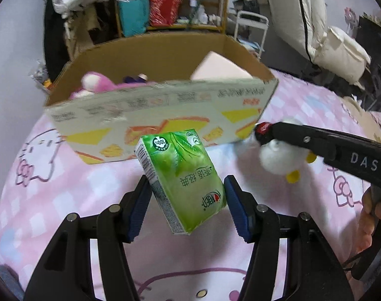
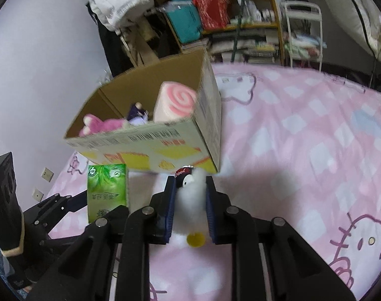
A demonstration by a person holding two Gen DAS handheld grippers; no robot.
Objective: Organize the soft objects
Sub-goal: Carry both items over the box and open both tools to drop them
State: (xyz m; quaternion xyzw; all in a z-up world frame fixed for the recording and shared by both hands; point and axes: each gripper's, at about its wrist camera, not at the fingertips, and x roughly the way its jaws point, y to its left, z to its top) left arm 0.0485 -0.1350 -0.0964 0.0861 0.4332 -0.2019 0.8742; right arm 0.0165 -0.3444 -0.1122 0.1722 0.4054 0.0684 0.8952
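Fingers of the left gripper [image 1: 187,195] were clamped on a green tissue pack [image 1: 182,178], which sat tilted between the blue pads [image 1: 234,200], lifted above the pink bedspread [image 1: 52,200]. The right gripper [image 2: 190,205] squeezed a white plush duck [image 2: 190,200] narrowly between its pads, the duck's head poking past the fingertips. Just beyond both stood the cardboard box [image 1: 165,110] on the bed, holding a pink plush toy [image 2: 102,124] and a swirl-patterned pillow [image 2: 175,102].
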